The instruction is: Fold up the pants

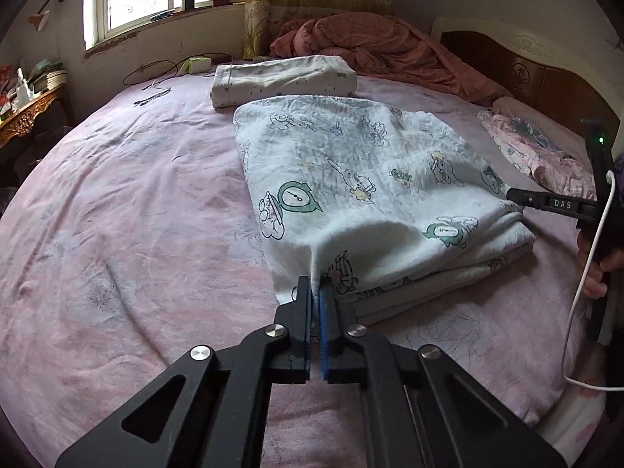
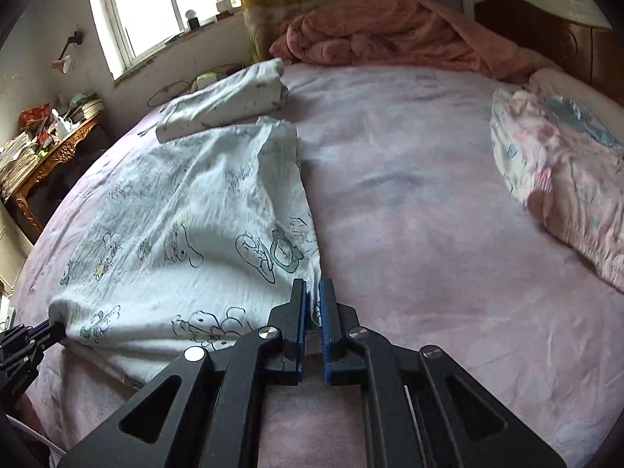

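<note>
White pants (image 1: 362, 191) printed with green and black cartoon figures lie folded on the pink bedsheet (image 1: 128, 210). My left gripper (image 1: 316, 284) is shut on the near left corner of the pants, the cloth pinched between its blue pads. In the right wrist view the same pants (image 2: 187, 234) spread to the left, and my right gripper (image 2: 315, 292) is shut on their near right edge. From the left wrist view, the right gripper's black finger (image 1: 546, 202) reaches into the cloth's right side. The left gripper's tip (image 2: 46, 329) shows at the pants' far left corner.
A folded white garment (image 1: 280, 80) lies behind the pants. A crumpled pink-brown quilt (image 1: 374, 46) sits by the wooden headboard (image 1: 546, 78). A pink patterned pillow (image 2: 557, 179) is at the right. A cluttered wooden side table (image 2: 50, 156) stands left of the bed, with cables (image 1: 156, 74) near the window wall.
</note>
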A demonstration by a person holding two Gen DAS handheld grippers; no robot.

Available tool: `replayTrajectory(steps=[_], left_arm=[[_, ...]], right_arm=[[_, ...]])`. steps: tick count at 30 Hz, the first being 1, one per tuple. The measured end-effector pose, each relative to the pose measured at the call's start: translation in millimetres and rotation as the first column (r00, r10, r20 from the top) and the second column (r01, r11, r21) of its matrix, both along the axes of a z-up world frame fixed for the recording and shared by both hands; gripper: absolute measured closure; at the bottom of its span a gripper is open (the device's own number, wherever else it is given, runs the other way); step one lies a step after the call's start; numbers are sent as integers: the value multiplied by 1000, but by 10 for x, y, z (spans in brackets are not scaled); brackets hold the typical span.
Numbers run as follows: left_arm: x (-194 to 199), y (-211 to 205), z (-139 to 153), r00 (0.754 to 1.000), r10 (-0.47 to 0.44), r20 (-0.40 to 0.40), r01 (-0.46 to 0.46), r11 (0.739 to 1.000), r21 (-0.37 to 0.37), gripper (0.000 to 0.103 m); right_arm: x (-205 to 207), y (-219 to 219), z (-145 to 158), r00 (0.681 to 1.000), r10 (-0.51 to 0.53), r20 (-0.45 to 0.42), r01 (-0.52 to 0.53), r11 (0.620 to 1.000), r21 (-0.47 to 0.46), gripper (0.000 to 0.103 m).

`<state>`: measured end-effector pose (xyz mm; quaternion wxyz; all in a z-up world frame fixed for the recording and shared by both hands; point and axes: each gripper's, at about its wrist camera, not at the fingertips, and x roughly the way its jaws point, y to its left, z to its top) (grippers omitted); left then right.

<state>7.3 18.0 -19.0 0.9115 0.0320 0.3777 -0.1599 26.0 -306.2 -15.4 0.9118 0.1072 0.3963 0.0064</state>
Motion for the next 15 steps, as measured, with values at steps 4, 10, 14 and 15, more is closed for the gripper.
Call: replayTrajectory(steps=[4, 10, 14, 15], left_arm=[[-48, 148, 102, 999, 30, 19, -30, 999, -26, 101], [-57, 276, 44, 996, 87, -15, -86, 996, 5, 101], [-86, 283, -42, 995, 89, -46, -88, 996, 25, 96], [-116, 284, -45, 995, 87, -46, -86, 996, 38, 94]], right_arm=[[-69, -10, 80, 999, 11, 41, -12, 999, 31, 97], [-385, 39, 218, 993, 37, 109, -50, 992, 117, 99], [-446, 59, 99, 998, -2, 65, 0, 1000, 30, 99], [-437, 36, 52, 999, -12, 47, 11, 1000, 23, 99]])
